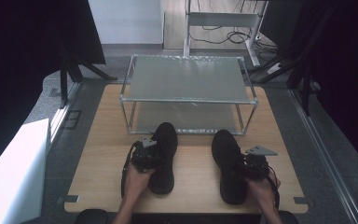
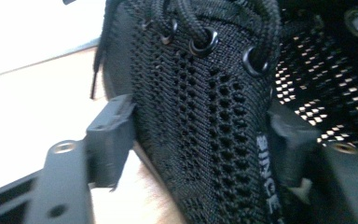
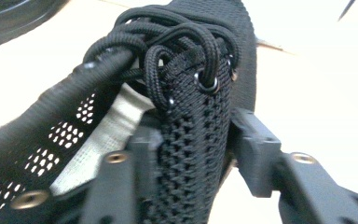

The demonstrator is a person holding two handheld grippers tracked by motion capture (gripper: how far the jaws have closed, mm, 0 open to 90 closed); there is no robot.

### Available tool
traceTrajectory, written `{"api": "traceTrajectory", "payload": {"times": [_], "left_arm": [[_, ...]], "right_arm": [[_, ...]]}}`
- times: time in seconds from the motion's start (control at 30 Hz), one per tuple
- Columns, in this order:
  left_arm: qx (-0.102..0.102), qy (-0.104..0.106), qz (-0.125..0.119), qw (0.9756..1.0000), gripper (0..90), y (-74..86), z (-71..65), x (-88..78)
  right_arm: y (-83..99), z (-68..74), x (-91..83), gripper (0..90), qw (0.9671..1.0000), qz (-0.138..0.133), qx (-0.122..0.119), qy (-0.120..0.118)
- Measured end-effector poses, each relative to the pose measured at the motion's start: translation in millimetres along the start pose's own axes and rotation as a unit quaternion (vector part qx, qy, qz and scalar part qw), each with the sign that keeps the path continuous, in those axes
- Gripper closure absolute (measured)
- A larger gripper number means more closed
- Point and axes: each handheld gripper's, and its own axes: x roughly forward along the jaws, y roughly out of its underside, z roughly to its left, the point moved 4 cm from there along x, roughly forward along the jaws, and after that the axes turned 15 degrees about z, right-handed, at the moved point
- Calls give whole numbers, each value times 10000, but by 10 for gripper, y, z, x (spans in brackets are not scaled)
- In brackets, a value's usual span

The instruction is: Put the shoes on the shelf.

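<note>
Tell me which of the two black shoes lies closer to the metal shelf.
The left shoe, at the left gripper: its toe almost reaches the metal shelf; the right shoe sits slightly farther back.

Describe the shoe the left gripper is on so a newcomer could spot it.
On the wooden table, in front of the metal rack, lie two black shoes. It is the left shoe, toe almost touching the rack; the right shoe lies slightly nearer the person.

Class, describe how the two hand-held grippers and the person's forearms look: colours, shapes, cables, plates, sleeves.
Both tools are black. The left hand-held gripper and right hand-held gripper each carry a grey three-cornered plate on top and trail a black cable. Their jaws are blocky black bars with metal screw heads. The forearms are bare, with no sleeves showing.
</note>
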Motion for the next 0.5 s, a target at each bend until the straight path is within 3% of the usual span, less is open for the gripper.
{"api": "traceTrajectory", "payload": {"times": [0.13,0.2,0.27,0.33,0.4,0.43,0.47,0.5], "left_arm": [[-38,-248,-75,9997,573,3,83,-4],[-87,-308,-93,9994,645,7,113,-7],[-200,-261,-115,9994,706,17,155,-24],[-364,-123,-186,9991,772,38,222,-44],[-557,107,-286,9980,777,63,282,-55],[-641,260,-366,9969,781,84,315,-61],[-675,364,-410,9962,787,96,332,-65],[-730,535,-450,9949,787,111,351,-68]], "right_arm": [[-29,-32,24,715,9997,-53,-81,222],[-41,-55,34,734,9998,-97,21,175],[-39,-94,31,742,9996,-146,247,-27],[-22,-164,9,749,9968,-196,647,-422],[-19,-178,5,750,9960,-216,711,-490],[-15,-192,1,752,9948,-248,789,-597],[-8,-208,-6,757,9915,-292,919,-869],[-8,-208,-6,757,9915,-292,919,-869]]}}
